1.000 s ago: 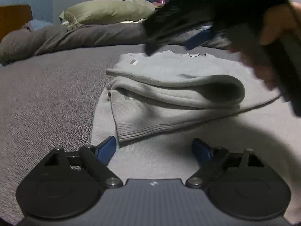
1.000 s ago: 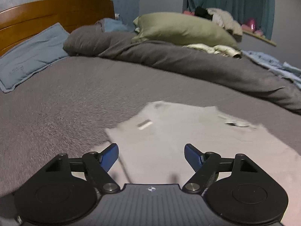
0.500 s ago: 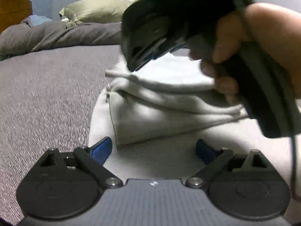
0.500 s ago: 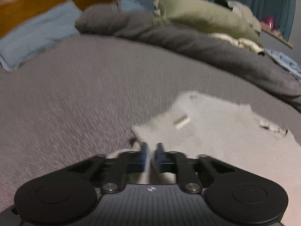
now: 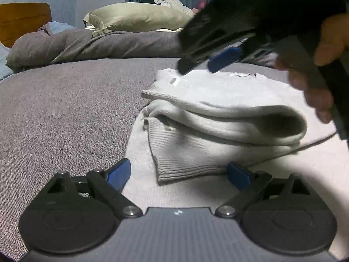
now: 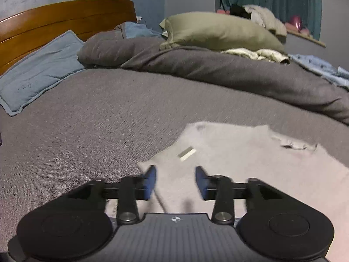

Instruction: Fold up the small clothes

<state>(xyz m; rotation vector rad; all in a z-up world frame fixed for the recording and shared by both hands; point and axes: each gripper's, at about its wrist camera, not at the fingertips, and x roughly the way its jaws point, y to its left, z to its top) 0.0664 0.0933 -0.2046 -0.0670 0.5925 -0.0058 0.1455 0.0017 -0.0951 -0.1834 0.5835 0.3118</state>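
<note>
- Centre frame in the left wrist view, a pale grey knit garment [image 5: 218,118] lies folded in layers on the grey bed cover [image 5: 65,109], its ribbed hem nearest the lens.
- Low in that frame, the left gripper [image 5: 177,173] sits with its blue-tipped fingers spread wide, either side of the hem, gripping nothing.
- Upper right, the right gripper [image 5: 197,66], blurred, hangs above the garment's far edge in a person's hand [image 5: 318,74].
- From the right wrist view, that gripper's fingers stand moderately apart and empty over the garment's near-left corner, close to a small white label [image 6: 187,153].
- Across the top of the frame lie an olive pillow [image 6: 218,31], a rumpled dark duvet [image 6: 218,69] and a wooden headboard [image 6: 54,19].
</note>
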